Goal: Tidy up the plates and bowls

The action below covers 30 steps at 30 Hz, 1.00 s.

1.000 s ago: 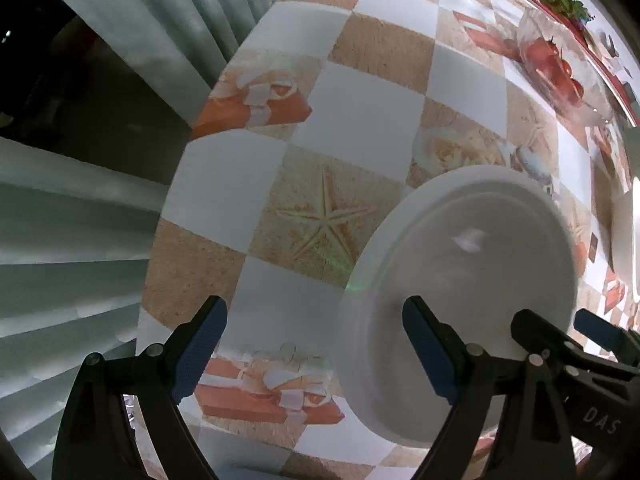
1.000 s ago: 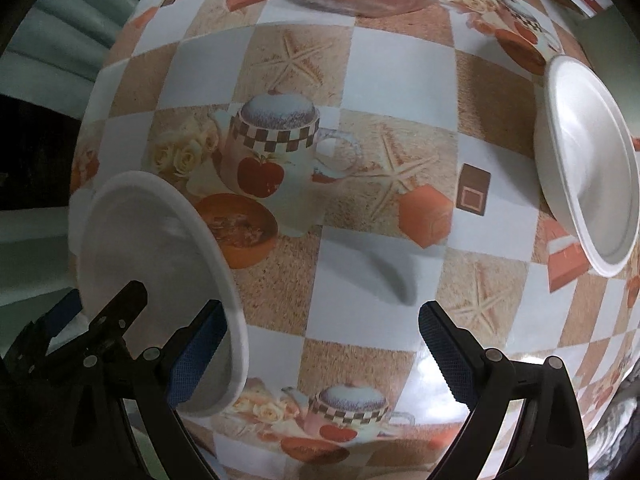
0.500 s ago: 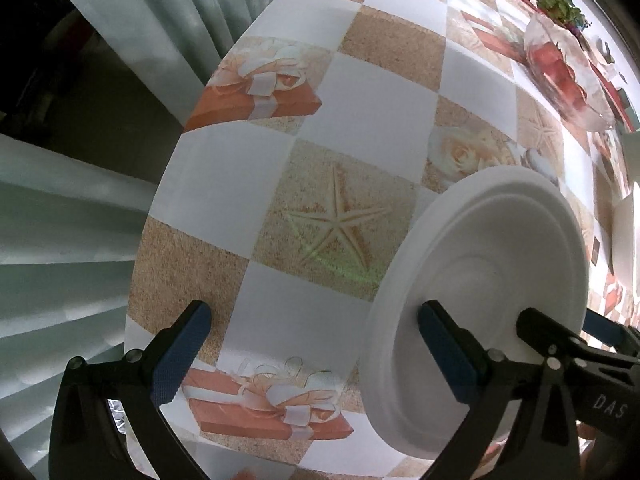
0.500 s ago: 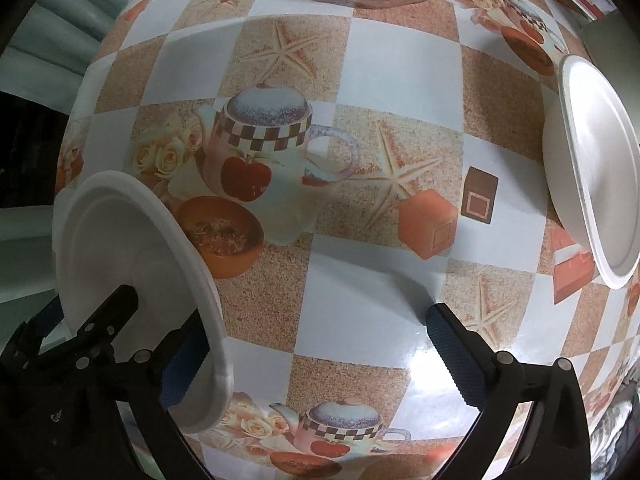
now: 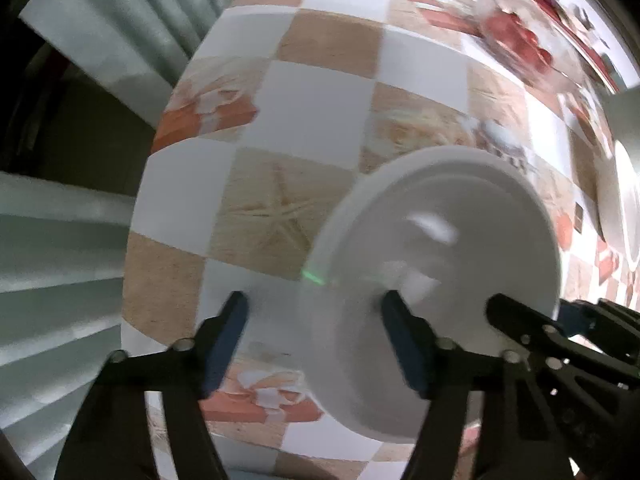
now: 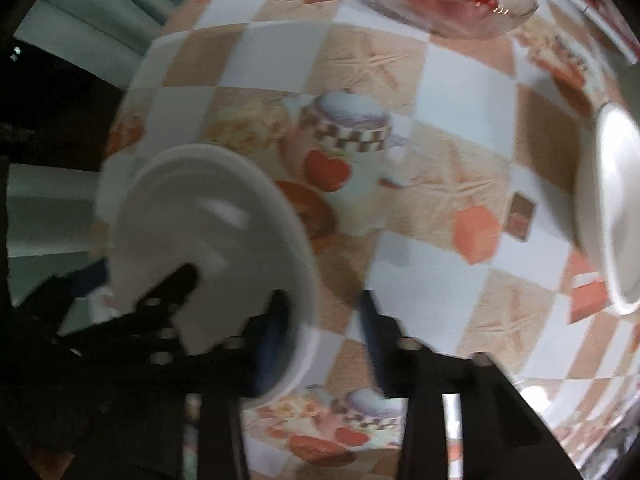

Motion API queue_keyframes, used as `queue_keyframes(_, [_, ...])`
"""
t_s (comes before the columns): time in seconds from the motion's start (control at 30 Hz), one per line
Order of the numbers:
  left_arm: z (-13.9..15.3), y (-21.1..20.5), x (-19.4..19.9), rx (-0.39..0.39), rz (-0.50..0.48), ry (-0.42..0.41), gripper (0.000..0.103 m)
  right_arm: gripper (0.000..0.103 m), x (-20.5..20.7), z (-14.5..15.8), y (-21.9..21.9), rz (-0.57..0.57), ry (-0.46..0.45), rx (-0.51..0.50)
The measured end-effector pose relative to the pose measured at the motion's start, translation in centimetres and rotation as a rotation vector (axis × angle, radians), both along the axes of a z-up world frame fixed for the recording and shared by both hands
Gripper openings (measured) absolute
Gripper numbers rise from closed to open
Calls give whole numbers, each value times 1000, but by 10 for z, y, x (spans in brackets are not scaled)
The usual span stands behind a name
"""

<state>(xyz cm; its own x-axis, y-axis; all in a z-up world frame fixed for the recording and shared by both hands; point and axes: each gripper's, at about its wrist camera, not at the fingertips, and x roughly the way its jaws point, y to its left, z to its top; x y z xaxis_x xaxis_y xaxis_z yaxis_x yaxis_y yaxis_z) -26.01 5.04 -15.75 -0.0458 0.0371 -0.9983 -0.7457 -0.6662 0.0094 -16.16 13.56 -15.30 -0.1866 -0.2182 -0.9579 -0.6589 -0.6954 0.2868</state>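
A white plate (image 5: 440,264) lies on the checked tablecloth, and both grippers reach down over its rim from opposite sides. My left gripper (image 5: 314,340) straddles the plate's left rim, one finger inside the plate and one outside on the cloth. Its jaws are closing, and the pads stand clear of the rim. My right gripper (image 6: 322,334) straddles the plate's (image 6: 208,216) right rim. Its jaws are closing too, with a narrow gap still showing beside the rim. Each view shows the other gripper at the plate's far side. Both views are blurred.
A second white bowl (image 6: 616,208) stands at the right of the table, also seen in the left wrist view (image 5: 624,208). A glass bowl of tomatoes (image 6: 444,0) sits at the far edge. Pleated curtains hang past the table's left edge (image 5: 152,160).
Both grippers' jaws, wide apart before, have narrowed around the plate's rim. The right pair closed far more. The hands have hardly shifted.
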Motion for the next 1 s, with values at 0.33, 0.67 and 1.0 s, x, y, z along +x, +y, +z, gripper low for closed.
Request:
queue_keyframes(0.33, [5, 20, 56, 14, -147, -33, 40, 17, 56, -12, 12, -52, -23, -54])
queue_keyframes(0.67, [8, 35, 110, 11, -225, -75, 40, 17, 119, -20, 25, -127, -55, -64])
queue_keyframes(1.0, [36, 27, 164, 44, -265, -53, 40, 17, 165, -4, 31, -196, -38, -78])
